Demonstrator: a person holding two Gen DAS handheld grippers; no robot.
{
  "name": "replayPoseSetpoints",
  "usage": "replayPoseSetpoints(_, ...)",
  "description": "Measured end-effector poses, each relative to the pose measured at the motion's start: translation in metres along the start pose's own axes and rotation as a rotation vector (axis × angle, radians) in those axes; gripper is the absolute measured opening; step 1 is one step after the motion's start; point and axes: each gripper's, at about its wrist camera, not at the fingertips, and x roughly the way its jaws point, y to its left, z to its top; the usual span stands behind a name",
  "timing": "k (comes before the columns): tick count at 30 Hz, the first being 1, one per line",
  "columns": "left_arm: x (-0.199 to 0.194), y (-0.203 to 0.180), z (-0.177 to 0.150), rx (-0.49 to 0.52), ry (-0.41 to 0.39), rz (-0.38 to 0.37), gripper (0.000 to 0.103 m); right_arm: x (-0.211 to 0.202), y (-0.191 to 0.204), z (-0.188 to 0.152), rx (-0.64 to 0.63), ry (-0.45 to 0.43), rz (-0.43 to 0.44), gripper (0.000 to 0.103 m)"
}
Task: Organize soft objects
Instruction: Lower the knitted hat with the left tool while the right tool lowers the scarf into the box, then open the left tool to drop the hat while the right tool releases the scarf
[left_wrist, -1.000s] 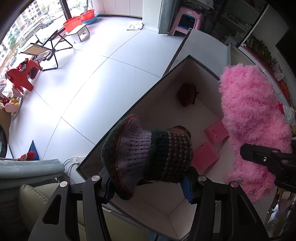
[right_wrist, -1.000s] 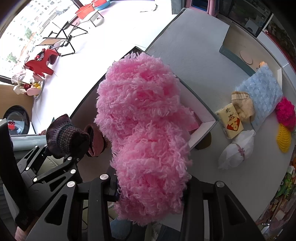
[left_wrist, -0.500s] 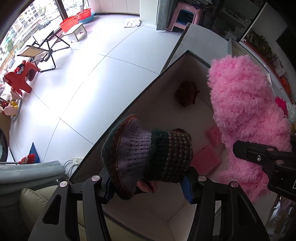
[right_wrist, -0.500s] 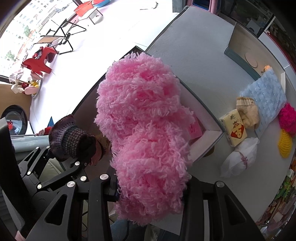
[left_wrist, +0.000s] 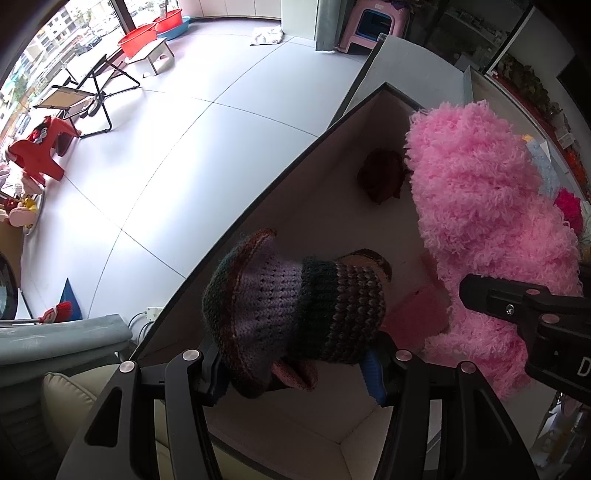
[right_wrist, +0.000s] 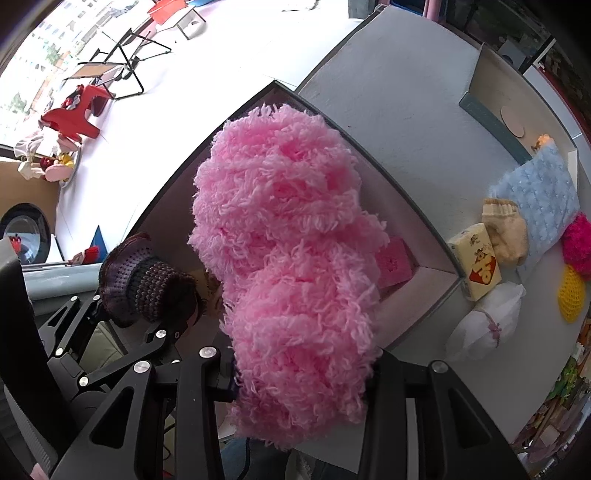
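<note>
The pink fluffy scarf (right_wrist: 291, 280) covers most of the box (right_wrist: 436, 240) floor and half hides a pink sponge (right_wrist: 393, 264). The knitted hat (left_wrist: 295, 314) hides the left gripper's (left_wrist: 295, 373) fingertips. The right gripper (left_wrist: 535, 314) is cut off by the left view's edge.

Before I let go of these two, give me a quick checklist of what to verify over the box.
1. Left tool shut on the knitted hat: ok.
2. Right tool shut on the fluffy pink scarf: ok.
3. Hat hangs over the open box: ok.
4. Scarf entirely over the box: cannot tell, its lower end hides the near wall.
5. Bare floor under the hat: ok.
6. Pink sponges and dark red knit already inside lie under or beside the scarf: not ok if you want it flat.
</note>
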Motion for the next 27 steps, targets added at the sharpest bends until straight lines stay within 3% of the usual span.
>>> replayPoseSetpoints(7,0.001,-0.001,0.002,0.004,0.002,0.006,0.058,0.005,0.0,0.005,-0.001,0.013,-0.009,0.042)
replayPoseSetpoints(10,0.0,-0.001,0.001,0.004,-0.004,0.009,0.066,0.007,0.0,0.007,-0.004,0.02,-0.002,0.046)
replayPoseSetpoints(11,-0.001,-0.002,0.0,0.002,-0.004,0.004,0.074,0.007,0.0,0.007,-0.003,0.021,0.001,0.047)
replayPoseSetpoints(14,-0.005,-0.002,-0.004,-0.001,-0.018,-0.014,0.103,0.005,-0.004,0.008,0.016,0.016,0.019,0.076)
replayPoseSetpoints(15,-0.008,-0.002,-0.006,-0.001,-0.028,-0.011,0.103,0.003,-0.006,0.008,0.018,0.007,0.025,0.086)
replayPoseSetpoints(17,-0.009,-0.001,-0.008,-0.003,-0.03,-0.018,0.103,0.0,-0.008,0.007,0.011,-0.009,0.023,0.087)
replayPoseSetpoints(21,-0.013,0.004,-0.011,-0.026,-0.026,-0.006,0.103,-0.012,-0.014,0.001,0.001,-0.086,-0.023,0.103)
replayPoseSetpoints(27,-0.021,-0.004,-0.014,-0.005,-0.014,-0.008,0.103,-0.023,-0.042,-0.02,0.081,-0.124,0.021,0.103)
